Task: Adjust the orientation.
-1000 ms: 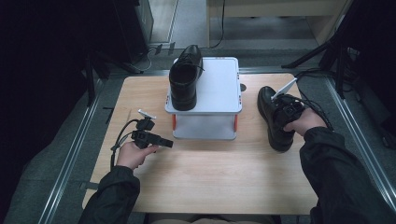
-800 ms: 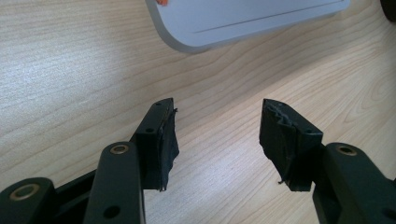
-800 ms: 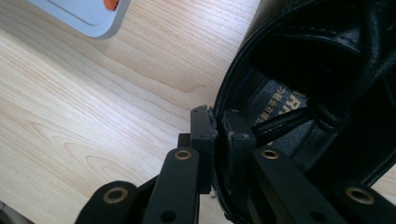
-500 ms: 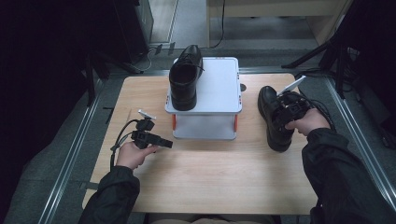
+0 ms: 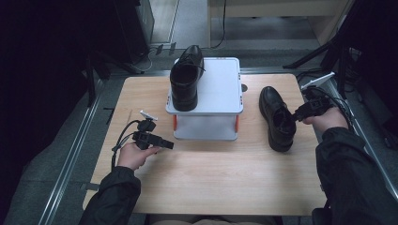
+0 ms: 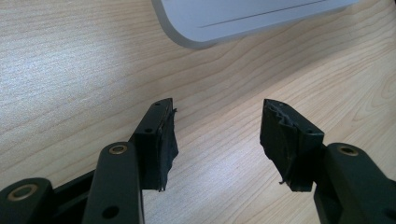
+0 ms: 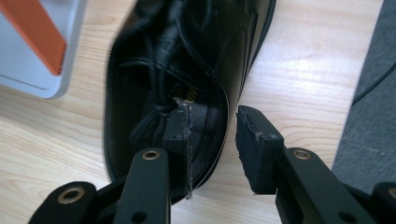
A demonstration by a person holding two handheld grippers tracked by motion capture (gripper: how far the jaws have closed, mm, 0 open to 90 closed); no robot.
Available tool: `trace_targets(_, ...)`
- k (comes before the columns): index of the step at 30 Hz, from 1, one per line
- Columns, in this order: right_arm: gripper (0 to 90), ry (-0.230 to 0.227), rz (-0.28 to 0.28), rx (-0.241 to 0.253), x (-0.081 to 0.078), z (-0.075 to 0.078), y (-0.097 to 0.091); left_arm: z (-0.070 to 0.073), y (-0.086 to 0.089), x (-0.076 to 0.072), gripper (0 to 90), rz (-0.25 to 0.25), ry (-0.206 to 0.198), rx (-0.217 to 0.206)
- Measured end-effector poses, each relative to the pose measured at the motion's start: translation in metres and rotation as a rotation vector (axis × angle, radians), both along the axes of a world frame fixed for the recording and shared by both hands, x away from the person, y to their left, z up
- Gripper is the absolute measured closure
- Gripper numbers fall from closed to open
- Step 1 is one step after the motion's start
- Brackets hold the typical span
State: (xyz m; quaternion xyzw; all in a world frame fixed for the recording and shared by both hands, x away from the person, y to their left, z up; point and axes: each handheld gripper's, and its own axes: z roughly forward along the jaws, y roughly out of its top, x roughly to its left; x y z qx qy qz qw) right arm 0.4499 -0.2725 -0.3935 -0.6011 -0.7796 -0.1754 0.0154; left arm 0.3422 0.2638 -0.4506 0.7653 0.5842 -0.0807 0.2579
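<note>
Right tool point(image 7: 212, 123) sat with jaws spread and just opening wider, the rim of the black shoe point(image 7: 187, 60) between them: left pad inside the shoe's opening, right pad outside the wall with a gap to the leather, no pinch. Seen close in the right gripper view: laces, gold print on the insole, an orange leg of the grey stand point(image 7: 32, 42) at upper left. Seen from the high view instead: right tool point(image 5: 300, 114) at the shoe's point(image 5: 277, 117) outer side, shoe lying flat on the desk point(image 5: 211, 178), toe away from the person, just right of the stand point(image 5: 220, 89) without touching it.

Left tool point(image 6: 217, 133) spread wide with nothing between the pads, over bare wood, a rounded corner of the stand's base point(image 6: 233, 23) ahead. From the high view, left tool point(image 5: 166, 144) pointed toward the stand's front left corner, near but apart.

Edges: shoe near the desk's right edge, a narrow strip of wood beyond the right hand. Broad open wood across the front of the desk between both sleeves, and at the left of the stand.

On the stand's top, a second black shoe point(image 5: 186, 77) upright at the left side, toe hanging past the rear edge; right half of the top bare. Lower level under the top looked bare as far as visible.
</note>
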Motion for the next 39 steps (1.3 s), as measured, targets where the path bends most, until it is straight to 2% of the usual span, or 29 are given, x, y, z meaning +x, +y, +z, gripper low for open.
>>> trace_targets(12,66.3,0.070,-0.031,-0.025,0.015,-0.033,0.008,0.000,0.000,0.000,45.5,-0.002,-0.001,0.004)
trace_targets(21,72.6,0.118,-0.045,-0.042,0.021,-0.051,0.010,0.000,-0.001,0.000,45.6,-0.003,-0.001,0.007)
trace_targets(25,79.2,0.138,-0.061,-0.030,0.024,-0.049,0.007,0.000,0.000,0.000,45.7,-0.002,-0.002,0.005)
trace_targets(29,81.9,0.164,-0.076,-0.045,0.028,-0.045,0.009,0.000,0.000,0.000,45.8,-0.001,-0.001,0.006)
trace_targets(32,83.6,0.209,-0.097,-0.002,0.032,-0.041,0.007,0.000,0.000,0.000,45.8,-0.002,-0.002,0.005)
trace_targets(35,86.1,0.202,-0.122,-0.034,0.036,-0.034,0.006,0.000,0.001,0.000,45.9,0.000,-0.003,0.005)
trace_targets(39,86.9,0.223,-0.128,-0.029,0.037,-0.028,0.006,0.000,0.002,-0.001,46.0,0.006,-0.002,0.003)
